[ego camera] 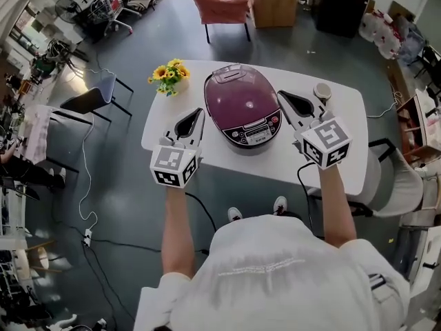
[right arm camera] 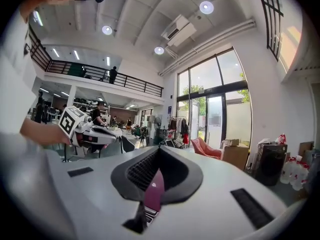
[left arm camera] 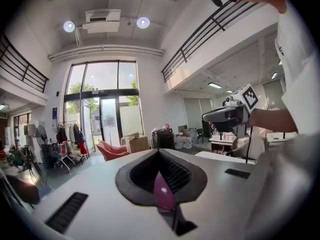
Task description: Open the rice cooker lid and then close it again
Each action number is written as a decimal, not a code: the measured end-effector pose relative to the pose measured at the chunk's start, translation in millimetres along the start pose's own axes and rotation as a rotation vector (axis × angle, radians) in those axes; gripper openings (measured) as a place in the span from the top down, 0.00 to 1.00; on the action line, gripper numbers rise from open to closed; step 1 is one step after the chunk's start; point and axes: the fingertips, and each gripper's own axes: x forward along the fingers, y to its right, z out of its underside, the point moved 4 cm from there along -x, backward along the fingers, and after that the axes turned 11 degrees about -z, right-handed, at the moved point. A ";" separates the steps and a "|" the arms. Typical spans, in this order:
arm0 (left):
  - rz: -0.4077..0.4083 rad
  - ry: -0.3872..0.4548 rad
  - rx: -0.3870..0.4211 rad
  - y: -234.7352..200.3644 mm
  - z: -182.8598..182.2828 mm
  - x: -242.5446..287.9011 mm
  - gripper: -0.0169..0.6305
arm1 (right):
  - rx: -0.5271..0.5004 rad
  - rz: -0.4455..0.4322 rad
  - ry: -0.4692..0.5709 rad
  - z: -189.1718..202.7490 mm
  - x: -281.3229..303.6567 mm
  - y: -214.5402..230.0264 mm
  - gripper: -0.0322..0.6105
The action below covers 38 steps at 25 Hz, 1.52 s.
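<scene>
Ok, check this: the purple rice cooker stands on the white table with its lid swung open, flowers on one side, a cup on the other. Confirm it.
Wrong on one point: the lid is down, shut on the rice cooker, as the head view shows. It does stand on the white table, flowers on one side, cup on the other.

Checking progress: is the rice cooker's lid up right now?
No, the lid lies flat, closed down on the cooker.
</scene>
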 end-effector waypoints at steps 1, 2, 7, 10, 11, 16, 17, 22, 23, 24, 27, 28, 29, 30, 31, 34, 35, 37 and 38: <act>-0.007 0.010 0.007 -3.6 -4.3 -3.1 0.95 | -0.012 0.002 0.003 -4.4 2.1 -3.7 0.91; -0.017 0.021 0.013 -7.6 -8.9 -6.2 0.95 | -0.027 0.003 0.005 -9.3 4.1 -7.1 0.91; -0.077 0.071 0.060 -26.7 -35.9 -21.2 0.95 | -0.092 -0.009 0.020 -34.1 12.1 -18.0 0.91; -0.101 0.099 0.073 -31.4 -51.8 -28.7 0.95 | -0.122 -0.021 0.027 -44.7 15.8 -20.2 0.91; -0.103 0.105 0.080 -31.5 -56.2 -30.8 0.95 | -0.129 -0.021 0.028 -47.6 16.4 -21.0 0.91; -0.126 0.127 0.110 -33.7 -70.7 -38.7 0.95 | -0.155 -0.022 0.032 -59.3 19.5 -24.4 0.91; -0.129 0.131 0.113 -34.0 -72.6 -40.0 0.95 | -0.160 -0.023 0.032 -61.1 20.1 -24.9 0.91; -0.122 0.132 0.139 -33.3 -74.8 -36.5 0.95 | -0.168 -0.030 0.040 -65.8 22.7 -24.0 0.91; -0.120 0.130 0.141 -32.8 -74.3 -35.6 0.95 | -0.167 -0.030 0.037 -65.2 23.3 -23.8 0.91; -0.119 0.128 0.143 -32.5 -73.6 -35.1 0.95 | -0.167 -0.029 0.033 -64.3 23.9 -24.0 0.91; -0.117 0.117 0.152 -32.3 -70.9 -35.4 0.95 | -0.160 -0.019 0.030 -62.2 24.5 -24.9 0.91; -0.118 0.112 0.161 -32.2 -70.1 -35.3 0.95 | -0.158 -0.014 0.030 -61.9 24.3 -24.4 0.91; -0.119 0.106 0.174 -31.8 -69.3 -34.8 0.95 | -0.157 -0.009 0.030 -61.5 24.2 -23.6 0.91; -0.119 0.100 0.188 -31.0 -68.5 -34.1 0.95 | -0.157 -0.006 0.028 -60.8 24.1 -22.7 0.91; -0.117 0.095 0.198 -30.2 -67.7 -33.3 0.95 | -0.157 -0.004 0.025 -59.9 24.1 -21.9 0.91; -0.114 0.087 0.206 -29.6 -65.4 -31.3 0.95 | -0.158 -0.004 0.016 -55.7 24.5 -20.5 0.91; -0.114 0.082 0.213 -29.6 -64.2 -31.1 0.95 | -0.158 -0.003 0.011 -53.8 24.8 -20.3 0.91; -0.114 0.073 0.229 -29.3 -61.5 -31.2 0.95 | -0.157 0.000 0.001 -50.4 25.2 -20.7 0.91; -0.112 0.070 0.235 -28.7 -60.4 -31.2 0.95 | -0.158 0.000 -0.002 -48.9 25.2 -21.0 0.91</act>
